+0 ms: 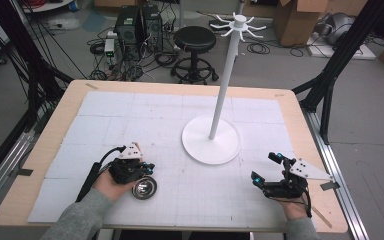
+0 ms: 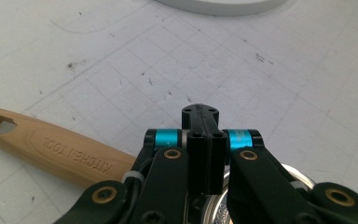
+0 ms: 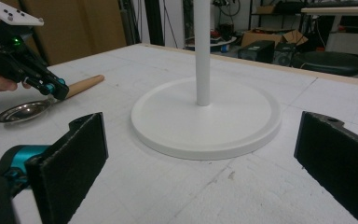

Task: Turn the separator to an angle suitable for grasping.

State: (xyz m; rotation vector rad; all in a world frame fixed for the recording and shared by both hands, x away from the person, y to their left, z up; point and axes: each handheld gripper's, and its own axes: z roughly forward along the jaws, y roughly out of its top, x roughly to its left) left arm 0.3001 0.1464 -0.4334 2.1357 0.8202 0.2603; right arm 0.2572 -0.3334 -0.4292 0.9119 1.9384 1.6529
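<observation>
Near the front-left corner of the table (image 1: 45, 150), left gripper (image 1: 147, 170) clamped shut on the neck of a ladle (image 1: 144, 188), jaws pressed together over the spot where wooden handle (image 2: 51, 149) meets steel bowl (image 3: 22, 112); bowl lying on the white mat just under and right of the jaws, handle running back beneath the gripper body. Toward the front-right edge, right gripper (image 1: 265, 167) held with jaws spread wide and nothing between them, facing the white stand (image 1: 211, 137) at mid-table, well apart from the ladle.
</observation>
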